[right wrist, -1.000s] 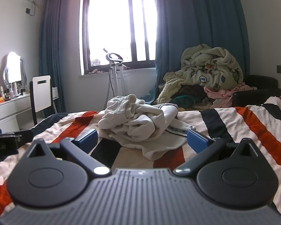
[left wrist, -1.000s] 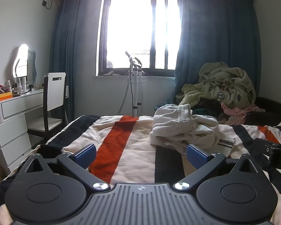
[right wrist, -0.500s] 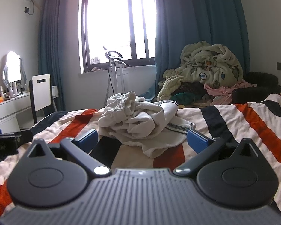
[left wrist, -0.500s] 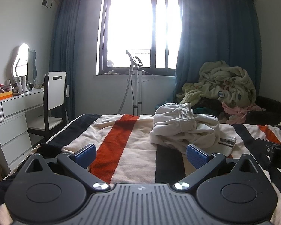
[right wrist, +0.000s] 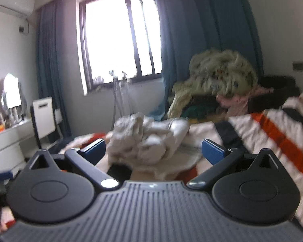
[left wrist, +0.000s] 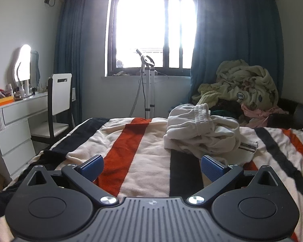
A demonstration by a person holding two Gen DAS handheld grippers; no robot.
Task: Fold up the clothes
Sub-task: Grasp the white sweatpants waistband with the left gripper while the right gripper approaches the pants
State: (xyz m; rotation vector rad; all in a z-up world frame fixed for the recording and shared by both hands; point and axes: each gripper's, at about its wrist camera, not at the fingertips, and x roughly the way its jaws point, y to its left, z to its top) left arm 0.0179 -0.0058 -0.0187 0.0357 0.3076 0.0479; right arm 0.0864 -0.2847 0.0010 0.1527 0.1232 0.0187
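Note:
A crumpled cream-white garment (left wrist: 204,133) with an elastic waistband lies in a heap on the striped bed cover (left wrist: 135,147). My left gripper (left wrist: 151,167) is open and empty, low over the cover, with the garment ahead and to its right. In the right wrist view, which is blurred, the same garment (right wrist: 147,139) lies straight ahead of my right gripper (right wrist: 153,151), which is open and empty; the heap shows between its blue pads and I cannot tell if they touch it.
A heap of other clothes and a pale yellow blanket (left wrist: 242,88) sits at the far right by the blue curtain. A white dresser (left wrist: 14,125) and chair (left wrist: 58,104) stand left of the bed. A garment steamer stand (left wrist: 147,84) is under the window.
My right gripper has moved forward toward the white garment, which now looms larger, and its view has tilted and blurred. It has left the left wrist view. The left gripper has barely moved.

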